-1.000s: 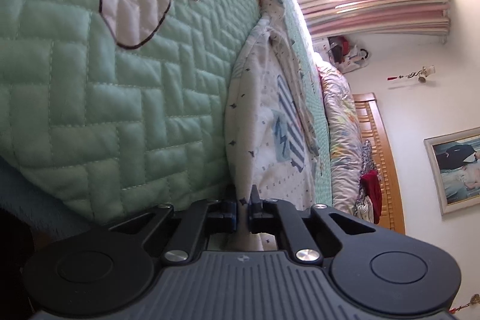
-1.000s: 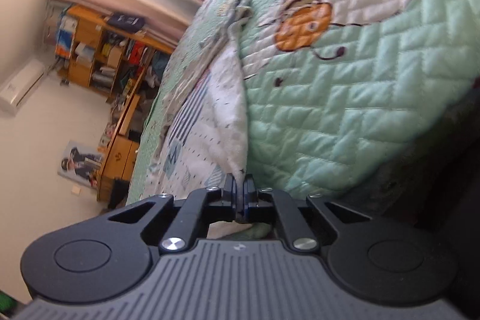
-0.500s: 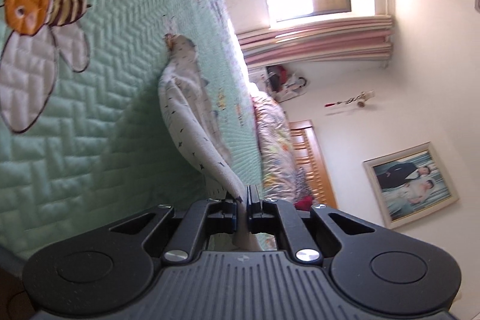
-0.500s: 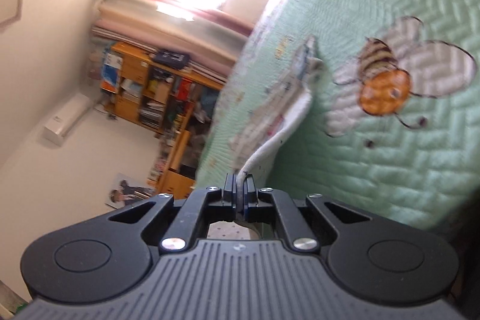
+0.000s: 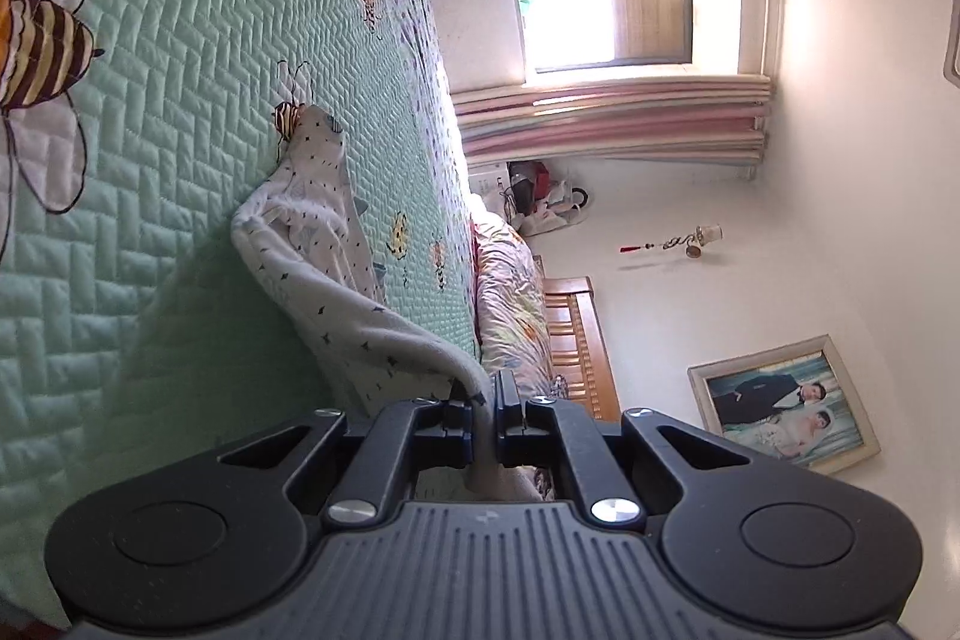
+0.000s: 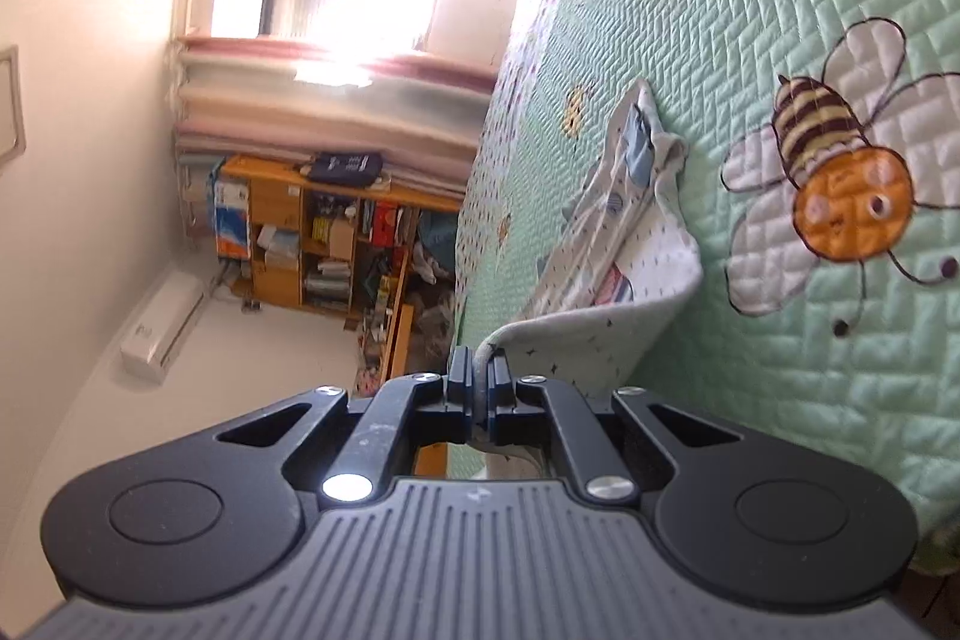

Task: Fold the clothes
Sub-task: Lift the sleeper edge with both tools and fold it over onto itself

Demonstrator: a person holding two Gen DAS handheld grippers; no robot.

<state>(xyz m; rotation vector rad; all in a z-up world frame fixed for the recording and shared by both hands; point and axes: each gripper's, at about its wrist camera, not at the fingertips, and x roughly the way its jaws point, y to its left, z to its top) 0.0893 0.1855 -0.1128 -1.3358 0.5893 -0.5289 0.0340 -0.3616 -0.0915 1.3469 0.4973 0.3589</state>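
Bed (image 5: 180, 220) with a mint quilted bee-print cover (image 6: 750, 340) fills most of both views, window (image 5: 600, 4) and striped curtains on the far wall. White printed garment (image 5: 324, 232) lies on the cover with its far end flat and its near edge lifted off the bed. Left tongs (image 5: 483, 415) and right tongs (image 6: 478, 388) are each clamped narrow on a near corner of that garment (image 6: 618, 298), cloth pinched between the pads.
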